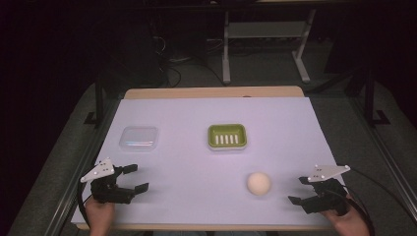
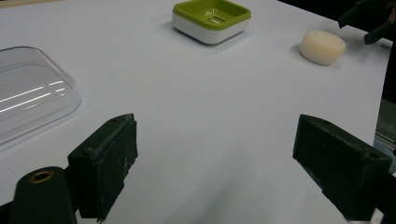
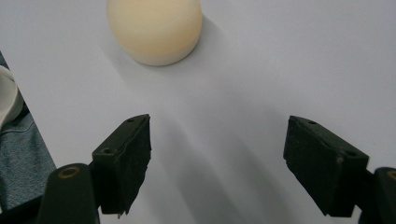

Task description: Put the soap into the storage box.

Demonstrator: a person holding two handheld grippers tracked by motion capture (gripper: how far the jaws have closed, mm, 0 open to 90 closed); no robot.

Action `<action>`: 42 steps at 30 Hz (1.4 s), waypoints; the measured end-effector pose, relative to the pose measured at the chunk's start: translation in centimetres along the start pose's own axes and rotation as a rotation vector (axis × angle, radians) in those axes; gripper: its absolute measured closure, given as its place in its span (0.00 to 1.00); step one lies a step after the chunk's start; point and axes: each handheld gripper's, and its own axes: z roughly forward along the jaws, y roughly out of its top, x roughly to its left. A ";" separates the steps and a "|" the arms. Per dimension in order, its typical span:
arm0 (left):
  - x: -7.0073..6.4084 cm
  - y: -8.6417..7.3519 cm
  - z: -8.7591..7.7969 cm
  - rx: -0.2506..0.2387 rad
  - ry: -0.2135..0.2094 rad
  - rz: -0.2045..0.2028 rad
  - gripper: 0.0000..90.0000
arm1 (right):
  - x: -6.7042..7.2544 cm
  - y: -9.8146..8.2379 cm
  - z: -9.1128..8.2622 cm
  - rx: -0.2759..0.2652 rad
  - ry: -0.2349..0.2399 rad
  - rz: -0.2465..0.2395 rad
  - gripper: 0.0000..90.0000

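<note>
White-covered desk [image 1: 196, 162] holding a clear plastic lid [image 1: 138, 138], a green soap dish [image 1: 226, 136], and a cream soap bar [image 1: 258, 183].

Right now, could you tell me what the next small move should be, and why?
Probably ease the right gripper forward toward the cream soap bar. Its jaws stand open and empty, the soap lies just ahead of them on the white table, apart from the green soap dish.

Matt cream soap [image 1: 258, 183], glossy clear plastic lid [image 1: 139, 138], smooth green-and-white plastic dish [image 1: 226, 136], matt white paper-like sheet [image 1: 196, 167] over wooden bench [image 1: 211, 92], rough black jaws.
</note>
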 end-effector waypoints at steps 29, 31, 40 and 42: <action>0.0 0.1 -0.1 0.003 -0.010 0.010 0.15 | 1.6 1.5 0.8 -0.006 0.042 -0.030 0.25; 0.0 0.1 -0.1 0.003 -0.010 0.009 0.15 | 1.7 1.5 0.9 -0.005 0.045 -0.036 0.25; 0.0 0.1 -0.1 0.003 -0.010 0.009 0.15 | 2.2 1.9 1.4 0.002 0.056 -0.060 0.25; 0.0 0.1 -0.1 0.003 -0.010 0.009 0.15 | 2.3 2.0 1.5 0.006 0.062 -0.051 0.25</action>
